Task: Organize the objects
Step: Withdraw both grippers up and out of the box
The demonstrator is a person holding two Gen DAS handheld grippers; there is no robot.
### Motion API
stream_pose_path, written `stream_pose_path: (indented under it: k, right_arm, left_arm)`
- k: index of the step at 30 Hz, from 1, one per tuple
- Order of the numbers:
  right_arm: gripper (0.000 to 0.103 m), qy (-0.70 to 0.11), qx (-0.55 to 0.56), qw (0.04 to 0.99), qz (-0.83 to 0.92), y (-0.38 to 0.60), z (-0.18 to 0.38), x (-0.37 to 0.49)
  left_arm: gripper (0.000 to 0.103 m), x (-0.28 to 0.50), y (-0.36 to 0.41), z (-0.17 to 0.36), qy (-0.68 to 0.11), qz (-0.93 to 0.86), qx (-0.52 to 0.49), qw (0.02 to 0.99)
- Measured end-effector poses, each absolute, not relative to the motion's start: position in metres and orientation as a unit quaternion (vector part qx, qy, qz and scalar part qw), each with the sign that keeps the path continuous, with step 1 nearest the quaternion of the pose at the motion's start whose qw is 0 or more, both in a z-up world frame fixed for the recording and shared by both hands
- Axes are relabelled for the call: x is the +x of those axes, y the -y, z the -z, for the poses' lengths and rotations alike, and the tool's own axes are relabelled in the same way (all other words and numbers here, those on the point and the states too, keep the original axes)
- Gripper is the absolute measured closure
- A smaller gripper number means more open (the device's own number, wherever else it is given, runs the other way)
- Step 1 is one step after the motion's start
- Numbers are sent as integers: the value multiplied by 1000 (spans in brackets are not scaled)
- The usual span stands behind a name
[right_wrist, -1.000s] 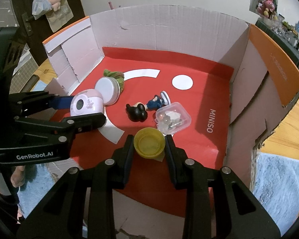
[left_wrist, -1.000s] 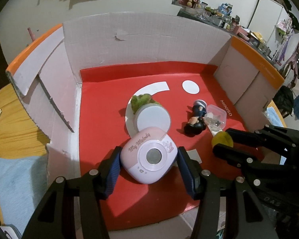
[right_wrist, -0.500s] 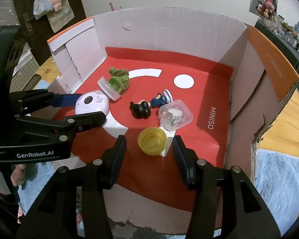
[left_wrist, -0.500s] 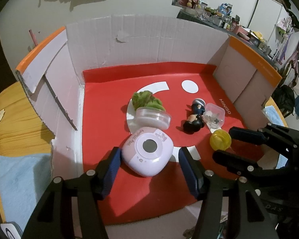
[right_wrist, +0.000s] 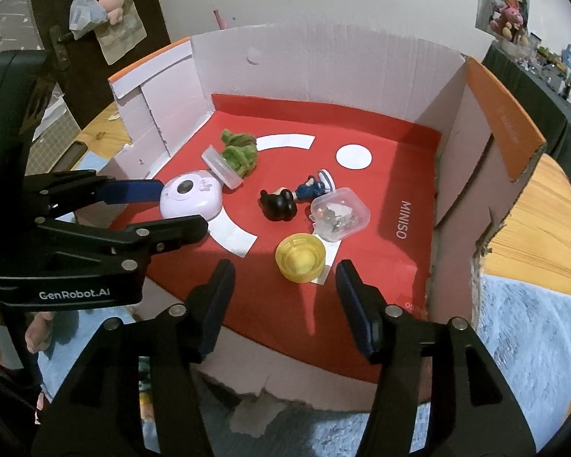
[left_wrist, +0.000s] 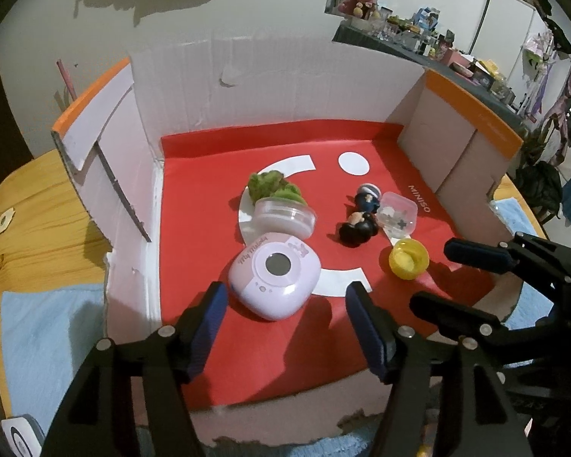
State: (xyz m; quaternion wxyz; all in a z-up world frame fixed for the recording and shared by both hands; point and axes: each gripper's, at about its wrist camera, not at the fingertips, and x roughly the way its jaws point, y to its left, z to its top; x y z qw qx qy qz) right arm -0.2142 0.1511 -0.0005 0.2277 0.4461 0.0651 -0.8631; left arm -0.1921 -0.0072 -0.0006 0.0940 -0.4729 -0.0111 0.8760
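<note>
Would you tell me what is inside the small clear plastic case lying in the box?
The clear plastic case holds several small pieces, dark and pale, possibly metal bits. Its lid is shut and glare blurs them, so what they are cannot be told.

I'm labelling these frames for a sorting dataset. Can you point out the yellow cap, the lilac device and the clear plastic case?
yellow cap (right_wrist: 300, 257): right wrist view, on its hollow inside.
lilac device (left_wrist: 274, 275): left wrist view, on its top face beside the round window.
clear plastic case (right_wrist: 340, 214): right wrist view, on its lid.
</note>
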Motion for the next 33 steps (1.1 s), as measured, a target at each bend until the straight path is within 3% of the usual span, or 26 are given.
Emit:
stream_pose_path:
  k: [4,15,33]
  right_arm:
    - [42,-69,438,228,867,-151,-4,-207]
    - [35,-70,427,231,872,-153,-12,-191]
    - [21,-72,407,227,882,-156,-25,-162]
  left_arm:
    - [21,-186,5,-5,1,-884,-460,81]
    - [21,-173,8,-10,3,-889,-452,74]
    - [4,-147,10,-19,-12,-900,-431,60]
